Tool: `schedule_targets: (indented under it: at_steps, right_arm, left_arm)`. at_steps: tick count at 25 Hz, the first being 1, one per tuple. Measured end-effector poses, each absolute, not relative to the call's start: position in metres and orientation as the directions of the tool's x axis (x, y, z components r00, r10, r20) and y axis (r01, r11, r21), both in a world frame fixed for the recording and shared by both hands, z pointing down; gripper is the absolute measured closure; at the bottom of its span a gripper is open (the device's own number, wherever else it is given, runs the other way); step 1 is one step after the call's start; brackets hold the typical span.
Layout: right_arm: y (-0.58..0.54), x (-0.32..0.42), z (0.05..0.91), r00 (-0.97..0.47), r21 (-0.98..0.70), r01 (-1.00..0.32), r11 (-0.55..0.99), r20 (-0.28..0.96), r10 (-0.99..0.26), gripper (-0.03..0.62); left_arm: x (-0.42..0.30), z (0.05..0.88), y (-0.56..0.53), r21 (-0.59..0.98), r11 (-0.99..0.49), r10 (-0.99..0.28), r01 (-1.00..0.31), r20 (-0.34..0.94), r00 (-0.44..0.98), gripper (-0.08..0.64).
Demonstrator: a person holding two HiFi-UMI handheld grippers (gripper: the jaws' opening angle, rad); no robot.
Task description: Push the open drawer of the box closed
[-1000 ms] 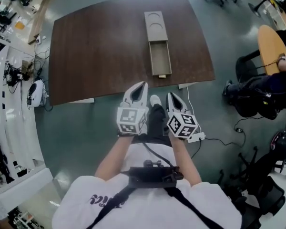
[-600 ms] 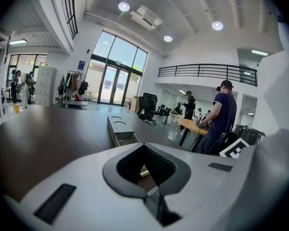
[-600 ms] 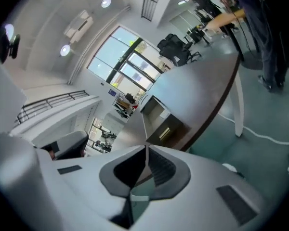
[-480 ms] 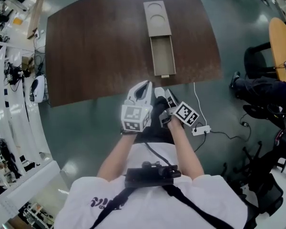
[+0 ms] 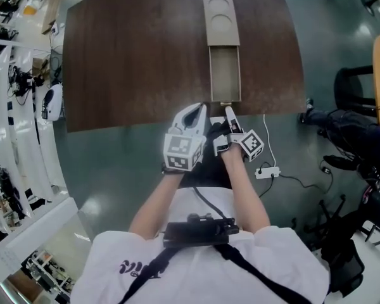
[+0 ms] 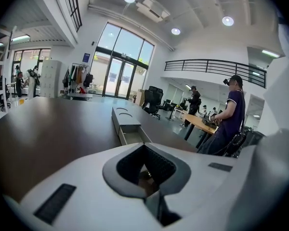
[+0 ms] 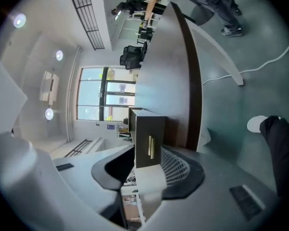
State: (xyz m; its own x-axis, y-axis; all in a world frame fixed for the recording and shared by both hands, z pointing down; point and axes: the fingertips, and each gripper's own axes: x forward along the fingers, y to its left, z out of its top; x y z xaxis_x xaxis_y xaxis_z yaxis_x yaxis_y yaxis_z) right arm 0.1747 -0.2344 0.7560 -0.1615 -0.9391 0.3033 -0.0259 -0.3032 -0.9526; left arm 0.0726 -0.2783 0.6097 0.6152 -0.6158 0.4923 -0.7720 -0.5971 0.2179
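The long tan box (image 5: 220, 19) lies on the brown table (image 5: 133, 56), with its drawer (image 5: 224, 73) pulled out toward me. The drawer's front (image 5: 225, 101) reaches the table's near edge. My right gripper (image 5: 228, 113) is rolled on its side just short of that front. Its jaws are opening, with a narrow gap and nothing held. In the right gripper view (image 7: 145, 170) the drawer front with its gold handle (image 7: 151, 147) fills the space ahead of the jaws. My left gripper (image 5: 195, 111) hovers shut beside it at the table's edge, holding nothing. The left gripper view (image 6: 145, 171) shows the box (image 6: 126, 121) farther off.
A power strip (image 5: 267, 171) with a white cable lies on the floor to the right. A person's dark legs (image 5: 348, 126) and a chair (image 5: 358, 81) are at the right. White benches (image 5: 16, 106) line the left. A person in purple (image 6: 231, 114) stands beyond the table.
Both grippers have come forward to the table's near edge. The right one has rolled onto its side and closed in on the drawer front.
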Motion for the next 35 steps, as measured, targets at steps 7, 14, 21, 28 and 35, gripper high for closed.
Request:
schedule_targets:
  at_steps: [7, 14, 21, 28, 35]
  right_arm:
    - [-0.247, 0.176, 0.762, -0.121, -0.958, 0.116, -0.264, 0.25, -0.961, 0.445]
    - [-0.255, 0.175, 0.768, -0.121, -0.947, 0.146, -0.286, 0.27, -0.955, 0.516]
    - [-0.268, 0.177, 0.772, -0.13, -0.943, 0.148, -0.299, 0.281, -0.951, 0.555]
    - [-0.294, 0.189, 0.766, -0.129, -0.947, 0.132, -0.293, 0.277, -0.952, 0.557]
    - [-0.34, 0.203, 0.756, -0.14, -0.955, 0.095, -0.28, 0.265, -0.954, 0.56]
  left_arm:
    - [0.066, 0.611, -0.285, 0.217, -0.562, -0.632, -0.798, 0.51, 0.583, 0.549]
    - [0.059, 0.62, -0.295, 0.215, -0.537, -0.638, -0.816, 0.529, 0.56, 0.551]
    - [0.061, 0.627, -0.302, 0.226, -0.529, -0.633, -0.818, 0.537, 0.558, 0.549]
    - [0.055, 0.627, -0.32, 0.233, -0.499, -0.647, -0.835, 0.541, 0.538, 0.549]
    - [0.055, 0.624, -0.346, 0.237, -0.47, -0.66, -0.85, 0.546, 0.517, 0.549]
